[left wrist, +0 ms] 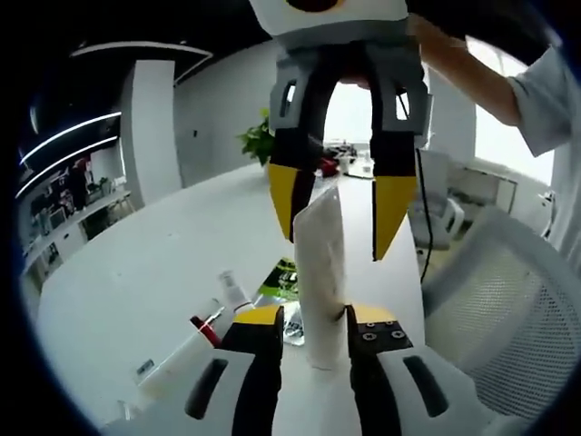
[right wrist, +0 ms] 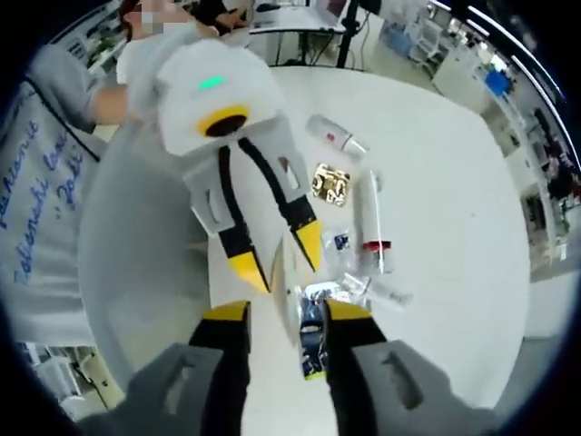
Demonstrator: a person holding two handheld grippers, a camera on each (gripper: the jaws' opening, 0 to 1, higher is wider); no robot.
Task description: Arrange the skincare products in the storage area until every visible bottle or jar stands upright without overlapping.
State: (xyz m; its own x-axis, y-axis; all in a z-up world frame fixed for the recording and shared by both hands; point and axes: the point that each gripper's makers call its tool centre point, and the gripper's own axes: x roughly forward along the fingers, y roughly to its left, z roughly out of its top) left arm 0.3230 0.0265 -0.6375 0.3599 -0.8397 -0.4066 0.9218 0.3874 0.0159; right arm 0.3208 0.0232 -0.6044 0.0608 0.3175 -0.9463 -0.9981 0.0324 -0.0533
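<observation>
Above a white round table (left wrist: 136, 282), the left gripper (left wrist: 313, 322) clamps its jaws on the base of a white tube (left wrist: 322, 272), held upright. The right gripper (left wrist: 340, 213) reaches in from the far side, a sleeved arm (left wrist: 495, 82) behind it, its yellow-tipped jaws apart on either side of the tube's top. In the right gripper view, more skincare items lie flat on the table: a red-capped tube (right wrist: 374, 222), a small bottle (right wrist: 334, 136) and a gold sachet (right wrist: 331, 184).

White mesh office chair (left wrist: 495, 291) sitting beside the white bench (left wrist: 154, 272); green potted plant (left wrist: 258, 141) standing at the bench's far end, desks (left wrist: 477, 186) showing behind by the bright windows.
</observation>
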